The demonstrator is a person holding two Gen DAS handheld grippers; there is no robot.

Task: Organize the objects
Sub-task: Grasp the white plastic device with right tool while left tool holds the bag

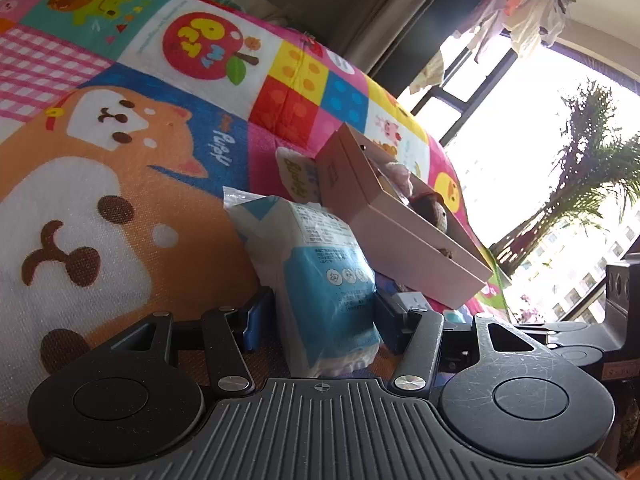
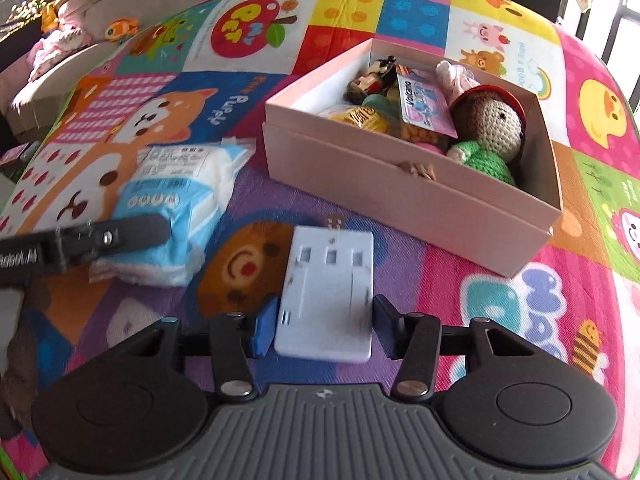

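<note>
Patterned play mat, white adapter lying flat, long axis along right tongs

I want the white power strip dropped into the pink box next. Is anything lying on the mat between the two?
Nothing visible does. The white power strip sits between the right claw's fingers, and only bare mat separates it from the pink box. The box's near wall must be cleared, and toys already crowd it.
</note>
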